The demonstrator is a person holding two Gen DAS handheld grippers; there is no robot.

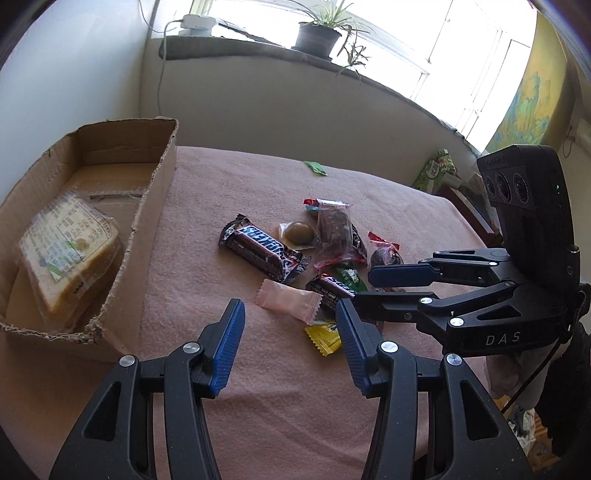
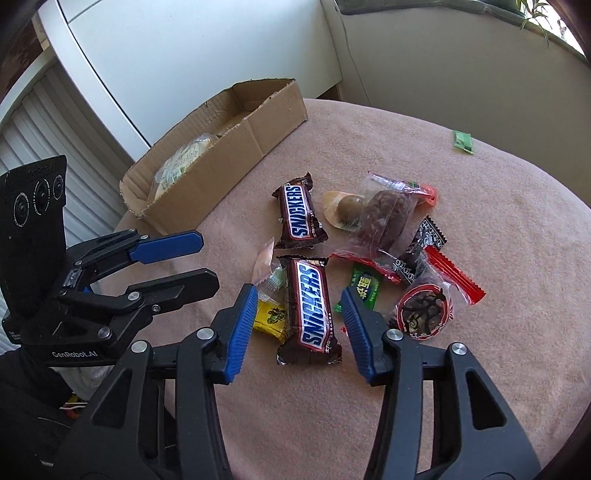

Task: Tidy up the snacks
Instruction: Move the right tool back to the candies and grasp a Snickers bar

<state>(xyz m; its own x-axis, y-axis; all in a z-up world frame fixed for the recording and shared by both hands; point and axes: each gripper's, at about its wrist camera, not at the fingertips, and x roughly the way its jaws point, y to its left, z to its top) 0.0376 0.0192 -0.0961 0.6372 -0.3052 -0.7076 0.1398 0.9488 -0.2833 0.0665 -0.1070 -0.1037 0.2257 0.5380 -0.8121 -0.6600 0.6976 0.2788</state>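
A pile of snacks lies on the pink cloth: two Snickers bars, the far one (image 2: 300,216) (image 1: 264,249) and the near one (image 2: 310,310), a pink wrapped candy (image 1: 288,298), a yellow sachet (image 2: 271,317) (image 1: 324,338), a green candy (image 2: 365,288), a brown round sweet (image 2: 349,206) and red-edged clear packets (image 2: 388,218). My right gripper (image 2: 297,314) is open, its jaws either side of the near Snickers bar. My left gripper (image 1: 290,325) is open and empty, just short of the pink candy. A cardboard box (image 1: 155,206) (image 2: 236,144) holds wrapped bread (image 1: 70,251).
A lone green candy (image 2: 463,141) (image 1: 316,168) lies far back on the cloth. A windowsill with a potted plant (image 1: 319,33) is behind the table. The box stands at the table's left edge against a white cabinet (image 2: 184,55).
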